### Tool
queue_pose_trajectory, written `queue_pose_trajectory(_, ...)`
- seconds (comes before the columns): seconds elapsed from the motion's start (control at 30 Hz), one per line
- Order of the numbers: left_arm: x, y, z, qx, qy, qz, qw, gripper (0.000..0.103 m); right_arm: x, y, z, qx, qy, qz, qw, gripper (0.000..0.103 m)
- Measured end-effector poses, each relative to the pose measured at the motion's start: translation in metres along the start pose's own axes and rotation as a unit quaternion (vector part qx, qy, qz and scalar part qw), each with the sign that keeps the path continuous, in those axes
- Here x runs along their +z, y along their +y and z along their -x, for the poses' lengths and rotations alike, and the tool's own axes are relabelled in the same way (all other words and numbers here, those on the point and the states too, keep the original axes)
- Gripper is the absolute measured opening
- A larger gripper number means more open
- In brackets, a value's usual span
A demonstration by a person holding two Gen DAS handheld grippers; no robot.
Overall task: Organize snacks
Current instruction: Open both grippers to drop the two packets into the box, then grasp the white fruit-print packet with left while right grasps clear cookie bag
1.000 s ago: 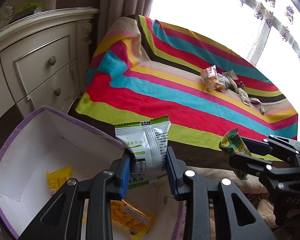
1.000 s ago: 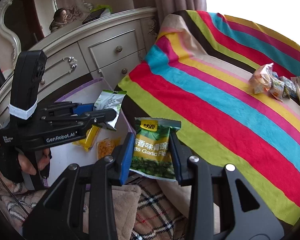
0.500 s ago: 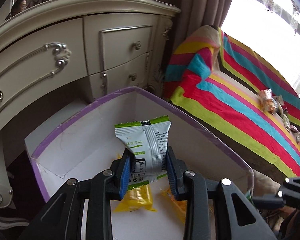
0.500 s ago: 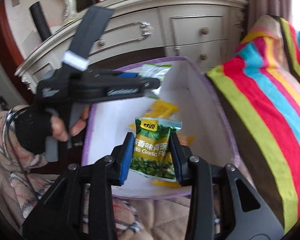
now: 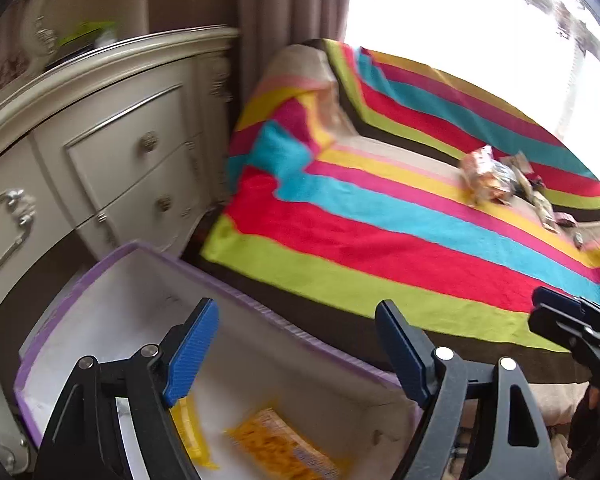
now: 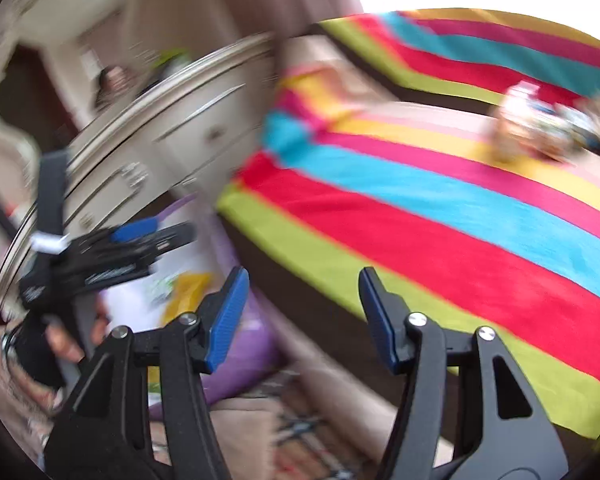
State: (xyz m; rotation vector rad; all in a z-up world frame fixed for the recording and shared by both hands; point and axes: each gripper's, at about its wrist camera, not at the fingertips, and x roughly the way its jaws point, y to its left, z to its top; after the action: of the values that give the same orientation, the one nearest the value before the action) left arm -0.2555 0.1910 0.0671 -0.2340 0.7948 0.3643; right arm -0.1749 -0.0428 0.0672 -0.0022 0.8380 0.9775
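Snacks [image 5: 496, 178] left sit piled far across the striped blanket [image 5: 340, 236] w/ others already in the box [image 5: 260, 344]; both grippers, left [image 5: 296, 344] & right [image 6: 304, 316], have just sprung apart w/ nothing between, so reach wide, pinch one packet each.

Both wrist views toward striped blanket [image 5: 380, 240]

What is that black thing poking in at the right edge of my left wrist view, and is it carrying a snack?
Observer: That is the right hand-held gripper. Its own camera shows its jaws have just opened, with nothing between them.
Operator: Who holds the one I look along?
Observer: A hand in a black fingerless glove grips the left hand-held gripper above the purple-edged white cardboard box. Its jaws have just opened too, and are empty.
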Motion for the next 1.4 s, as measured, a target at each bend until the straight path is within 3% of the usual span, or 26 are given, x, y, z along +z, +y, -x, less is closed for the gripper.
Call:
queue_pose_trajectory(0.2,0.023,-0.115,-0.05,-0.113,0.025,-0.063,0.9913,0.081,-0.009,-0.119,0.041,-0.125,-0.044,-0.118,0.984,0.062)
queue_pose_trajectory(0.33,0.026,-0.192,-0.085,-0.154,0.054,-0.117,0.9795,0.081,-0.002,-0.201,0.057,-0.22,-0.045,-0.149,0.963,0.067)
queue_pose_trajectory(0.47,0.034,-0.245,-0.115,-0.18,0.074,-0.143,0.9704,0.081,0.017,-0.266,0.054,-0.268,-0.025,-0.169,0.948,0.067)
queue_pose_trajectory(0.53,0.04,-0.264,-0.13,-0.189,0.081,-0.148,0.9675,0.081,0.031,-0.292,0.047,-0.27,-0.021,-0.178,0.946,0.069)
queue_pose_trajectory(0.6,0.046,-0.281,-0.142,-0.195,0.086,-0.147,0.9661,0.082,0.043,-0.31,0.043,-0.276,-0.022,-0.174,0.945,0.077)
queue_pose_trajectory(0.7,0.063,-0.301,-0.159,-0.184,0.066,-0.155,0.9684,0.084,0.063,-0.329,0.031,-0.28,-0.018,-0.163,0.946,0.082)
queue_pose_trajectory(0.83,0.096,-0.32,-0.195,-0.144,0.054,-0.154,0.976,0.085,0.086,-0.348,0.018,-0.28,-0.018,-0.16,0.946,0.085)
queue_pose_trajectory(0.97,0.133,-0.327,-0.23,-0.117,0.053,-0.124,0.984,0.085,0.099,-0.359,0.009,-0.274,-0.018,-0.164,0.948,0.091)
queue_pose_trajectory(1.1,0.152,-0.329,-0.25,-0.096,0.05,-0.116,0.9874,0.087,0.103,-0.358,0.005,-0.28,-0.011,-0.157,0.947,0.091)
queue_pose_trajectory(1.13,0.152,-0.329,-0.251,-0.093,0.049,-0.119,0.9873,0.086,0.104,-0.359,0.003,-0.281,-0.01,-0.156,0.947,0.09)
queue_pose_trajectory(1.17,0.151,-0.328,-0.249,-0.094,0.046,-0.122,0.987,0.077,0.104,-0.358,0.003,-0.281,-0.011,-0.155,0.947,0.081)
queue_pose_trajectory(1.2,0.148,-0.328,-0.245,-0.099,0.04,-0.128,0.986,0.053,0.103,-0.357,0.004,-0.281,-0.013,-0.155,0.947,0.072)
queue_pose_trajectory(1.23,0.144,-0.327,-0.239,-0.104,0.036,-0.136,0.9846,0.042,0.102,-0.356,0.007,-0.281,-0.018,-0.156,0.947,0.05)
queue_pose_trajectory(1.4,0.12,-0.307,-0.216,-0.134,0.036,-0.135,0.981,0.042,0.099,-0.353,0.011,-0.265,-0.026,-0.16,0.951,0.048)
